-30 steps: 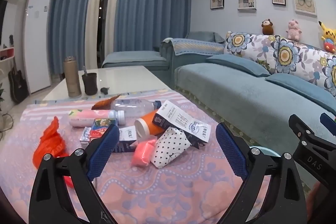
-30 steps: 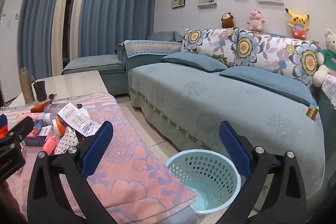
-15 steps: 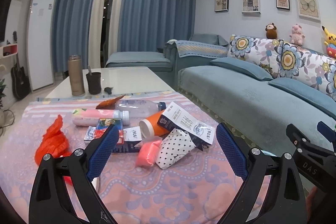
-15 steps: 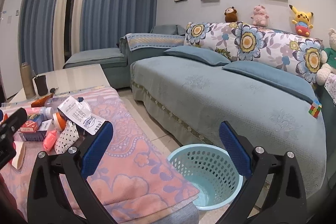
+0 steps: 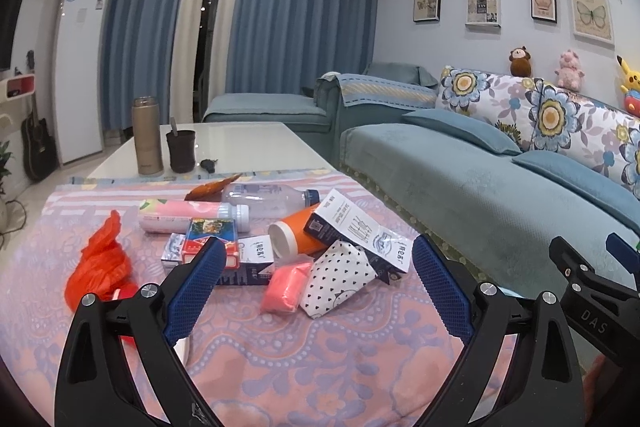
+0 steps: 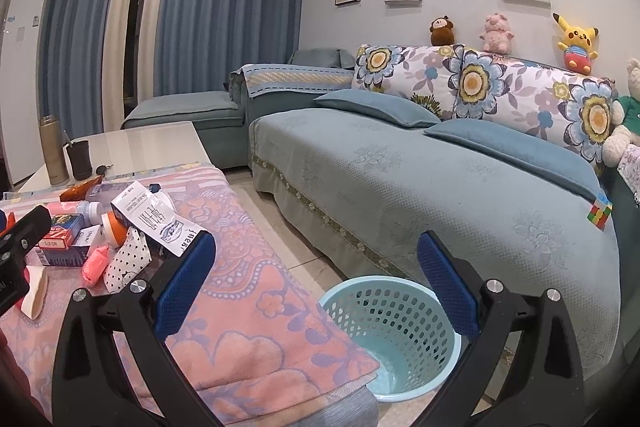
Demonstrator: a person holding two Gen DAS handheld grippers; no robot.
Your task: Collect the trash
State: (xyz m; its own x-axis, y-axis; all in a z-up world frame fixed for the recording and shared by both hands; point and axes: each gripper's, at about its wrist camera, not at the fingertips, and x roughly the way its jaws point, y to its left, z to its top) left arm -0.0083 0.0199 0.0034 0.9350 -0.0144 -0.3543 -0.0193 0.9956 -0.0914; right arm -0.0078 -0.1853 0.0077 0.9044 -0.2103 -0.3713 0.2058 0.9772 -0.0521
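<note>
A pile of trash lies on the pink patterned cloth (image 5: 304, 359): a polka-dot paper pouch (image 5: 338, 277), a pink packet (image 5: 285, 287), an orange cup (image 5: 298, 237), a white and blue carton (image 5: 360, 229), a pink bottle (image 5: 192, 213), a clear bottle (image 5: 268, 195), small boxes (image 5: 236, 259) and a red plastic bag (image 5: 100, 263). My left gripper (image 5: 314, 293) is open and empty, just short of the pile. My right gripper (image 6: 316, 287) is open and empty, above the light blue basket (image 6: 394, 331) on the floor.
A thermos (image 5: 147, 135), a dark cup (image 5: 181, 151) and keys (image 5: 208, 165) stand on the white table behind the cloth. The blue sofa (image 6: 440, 187) runs along the right. The right gripper also shows at the right edge of the left wrist view (image 5: 592, 291).
Both views have shifted slightly; the pile sits a little closer to the left gripper. Both grippers have stayed open and empty.
</note>
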